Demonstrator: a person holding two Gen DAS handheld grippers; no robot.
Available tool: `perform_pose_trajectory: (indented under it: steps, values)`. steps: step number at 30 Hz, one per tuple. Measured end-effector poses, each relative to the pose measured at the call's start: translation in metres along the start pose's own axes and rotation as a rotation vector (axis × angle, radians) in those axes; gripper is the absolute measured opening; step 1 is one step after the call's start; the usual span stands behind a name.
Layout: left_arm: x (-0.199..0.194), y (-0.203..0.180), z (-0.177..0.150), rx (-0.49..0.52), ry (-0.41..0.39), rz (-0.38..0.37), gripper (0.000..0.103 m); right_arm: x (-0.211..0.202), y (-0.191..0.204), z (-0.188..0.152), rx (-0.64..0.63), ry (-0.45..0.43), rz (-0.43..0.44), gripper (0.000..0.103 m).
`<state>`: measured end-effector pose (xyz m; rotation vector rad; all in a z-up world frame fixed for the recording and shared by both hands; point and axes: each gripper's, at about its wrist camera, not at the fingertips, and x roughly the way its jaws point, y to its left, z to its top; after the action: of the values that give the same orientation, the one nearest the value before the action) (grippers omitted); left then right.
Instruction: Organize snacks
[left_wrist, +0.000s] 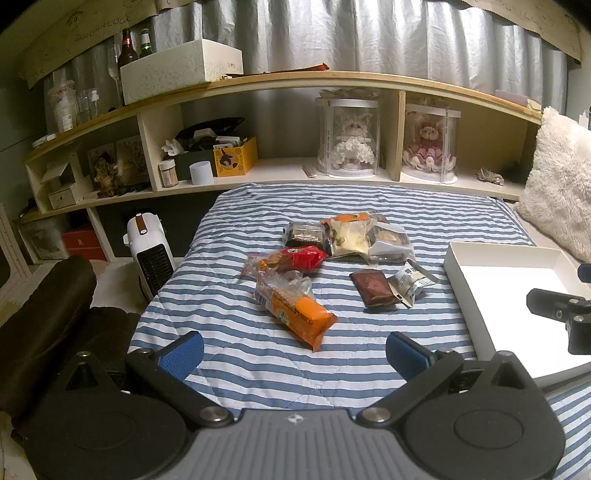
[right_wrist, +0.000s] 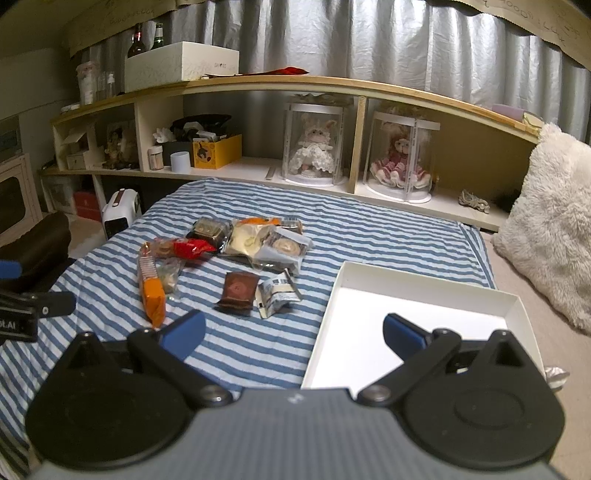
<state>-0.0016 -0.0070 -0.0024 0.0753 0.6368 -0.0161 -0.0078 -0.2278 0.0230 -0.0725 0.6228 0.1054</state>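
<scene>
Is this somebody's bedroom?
Probably a bedroom. The snacks lie on a striped quilt like a bed cover, a fluffy white pillow sits at the side, and a low shelf before grey curtains holds dolls in clear cases.

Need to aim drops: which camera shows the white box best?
The right wrist view: the white box shows nearly whole, all its walls and bare inside visible behind the right gripper. The left wrist view cuts it off at the frame's right edge.
</scene>
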Motion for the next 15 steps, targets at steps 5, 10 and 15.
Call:
perform_pose_trajectory:
  steps: [5, 10, 15]
  values:
    - [0.0000, 0.0002, 0.0001, 0.000, 0.001, -0.001, 0.103, 0.0000, 0.0003, -0.0004, -0.001, 0.001, 0.000, 0.103]
    - [0.0001, 0.0000, 0.0000, 0.000, 0.001, 0.000, 0.103, 0.0003, 0.0003, 0.0003, -0.002, 0.002, 0.000, 0.103]
    - [0.0002, 0.0005, 0.0004, 0.001, 0.002, -0.001, 0.103, 0.0014, 0.0017, -0.0012, -0.002, 0.002, -0.001, 0.103]
